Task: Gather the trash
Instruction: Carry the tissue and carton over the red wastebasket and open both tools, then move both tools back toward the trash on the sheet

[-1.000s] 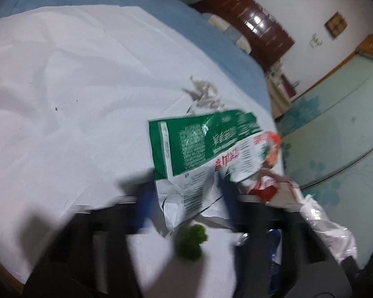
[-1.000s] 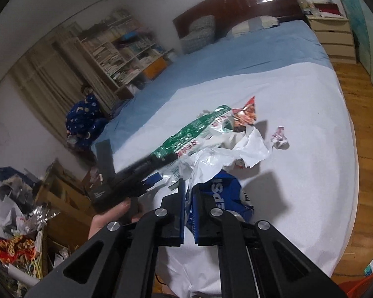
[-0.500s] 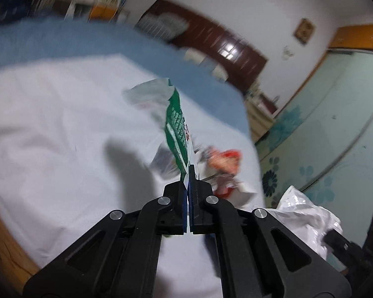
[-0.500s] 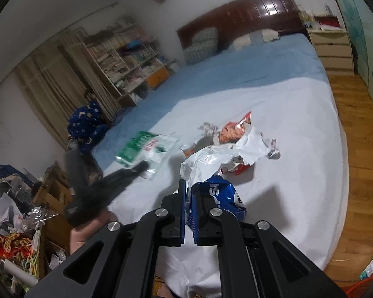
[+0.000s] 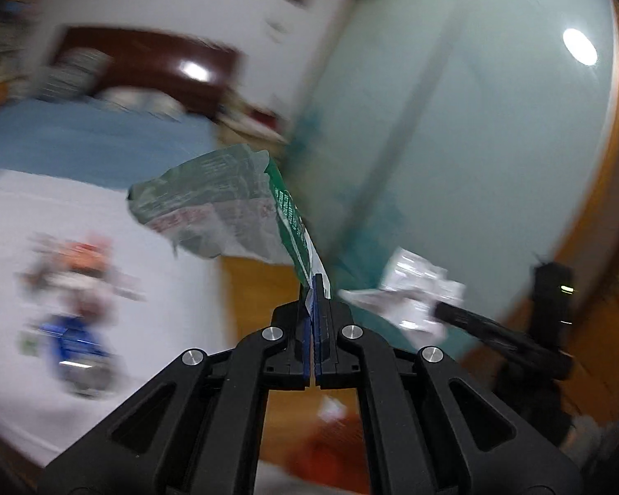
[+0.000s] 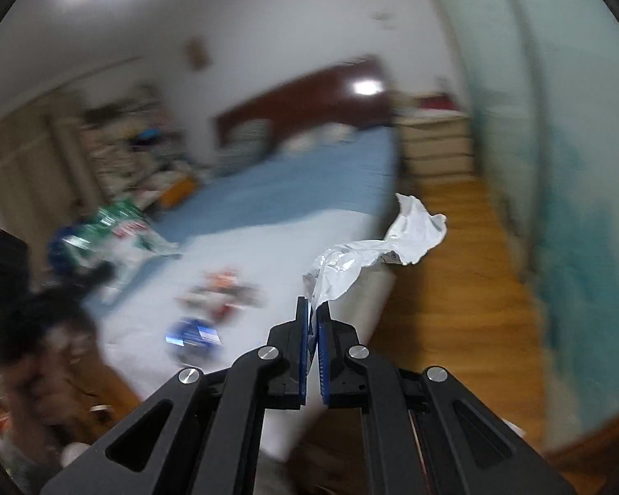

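In the left wrist view, the left gripper (image 5: pixel 314 288) is held level in the air beyond the edge of the bed (image 5: pixel 33 214), aimed toward the pale green wall panels (image 5: pixel 474 123). Its jaws are clamped together on the lower corner of a green-and-white snack bag (image 5: pixel 223 214). The bag is lifted clear of the mattress; its long axis rises from the fingertips up and to the left, with the open, crumpled end farthest from the gripper. To the right, the right gripper (image 5: pixel 437 309) is seen as a blurred black bar gripping a crumpled white plastic bag (image 5: pixel 412 288).

In the right wrist view, the right gripper (image 6: pixel 313 309) is likewise raised, pointing along the side of the bed toward the wooden floor (image 6: pixel 454 268). Its jaws are pinched on the twisted neck of the white plastic bag, which is stretched up and to the right, its loose end flaring over the floor, off the mattress.

Farther off, on the white sheet (image 6: pixel 260 247), a blue Pepsi wrapper (image 6: pixel 194 334) and a reddish wrapper heap (image 6: pixel 223 288) are left lying, both blurred. At the far end of the room, a dark wooden headboard (image 6: pixel 301 99) is seen against the wall.
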Tool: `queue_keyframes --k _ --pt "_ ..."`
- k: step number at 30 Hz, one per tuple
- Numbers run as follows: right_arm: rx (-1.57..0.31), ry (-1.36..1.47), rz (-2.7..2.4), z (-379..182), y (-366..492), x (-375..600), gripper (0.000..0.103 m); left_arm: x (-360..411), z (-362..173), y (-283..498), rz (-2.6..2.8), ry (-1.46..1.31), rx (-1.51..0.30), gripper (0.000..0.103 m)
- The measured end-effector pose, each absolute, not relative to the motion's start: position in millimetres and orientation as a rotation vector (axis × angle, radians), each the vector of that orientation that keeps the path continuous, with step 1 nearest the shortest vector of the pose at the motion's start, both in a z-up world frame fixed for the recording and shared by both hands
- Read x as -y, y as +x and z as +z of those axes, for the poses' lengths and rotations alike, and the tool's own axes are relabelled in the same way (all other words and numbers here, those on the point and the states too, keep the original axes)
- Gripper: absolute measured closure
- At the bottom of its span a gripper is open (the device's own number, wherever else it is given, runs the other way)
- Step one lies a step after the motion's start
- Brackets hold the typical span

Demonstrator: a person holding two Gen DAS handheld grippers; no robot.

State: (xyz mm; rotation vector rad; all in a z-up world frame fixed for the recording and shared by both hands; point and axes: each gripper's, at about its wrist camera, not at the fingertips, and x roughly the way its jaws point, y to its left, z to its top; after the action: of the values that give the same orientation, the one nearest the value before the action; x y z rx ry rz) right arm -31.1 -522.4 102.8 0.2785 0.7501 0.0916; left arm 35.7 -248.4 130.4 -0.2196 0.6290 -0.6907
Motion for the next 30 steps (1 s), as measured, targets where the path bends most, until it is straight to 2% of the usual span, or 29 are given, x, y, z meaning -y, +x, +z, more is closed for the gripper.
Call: queue_keyframes --k 2,6,10,15,20,21,22,23,24,25,30 --pt "-0.82 0.304 0.005 78 -48 563 0.097 310 108 40 -0.778 -0.133 -0.719 0.102" --pt "-1.043 0.428 -0.154 -18 -103 637 0.097 427 22 48 -0.913 0.07 -1.046 0.103" --pt "-1.213 0.57 -0.209 -106 -144 664 0.097 494 -72 39 -0.97 0.315 -1.365 0.103" --pt "-1.319 0.619 -0.234 -179 -156 665 0.097 524 -132 26 -0.972 0.424 -1.559 0.103" --pt "-1.374 0.638 -0.258 -202 -147 662 0.093 534 -159 19 -0.915 0.51 -1.644 0.101" --pt "-1.379 0.633 -0.263 -202 -148 662 0.087 538 -162 13 -0.891 0.527 -1.667 0.098" --pt "-1.378 0.627 -0.267 -205 -151 654 0.077 537 -166 10 -0.877 0.53 -1.684 0.087" --pt "-1.372 0.612 -0.281 -202 -151 655 0.046 537 -166 15 -0.868 0.526 -1.694 0.075" --pt "-1.356 0.595 -0.299 -200 -154 655 0.032 534 -165 18 -0.852 0.513 -1.693 0.042" --pt "-1.347 0.584 -0.305 -200 -151 651 0.032 536 -164 22 -0.847 0.496 -1.675 0.028" --pt "-1.304 0.556 -0.322 -187 -145 656 0.035 524 -143 32 -0.808 0.4 -1.591 0.028"
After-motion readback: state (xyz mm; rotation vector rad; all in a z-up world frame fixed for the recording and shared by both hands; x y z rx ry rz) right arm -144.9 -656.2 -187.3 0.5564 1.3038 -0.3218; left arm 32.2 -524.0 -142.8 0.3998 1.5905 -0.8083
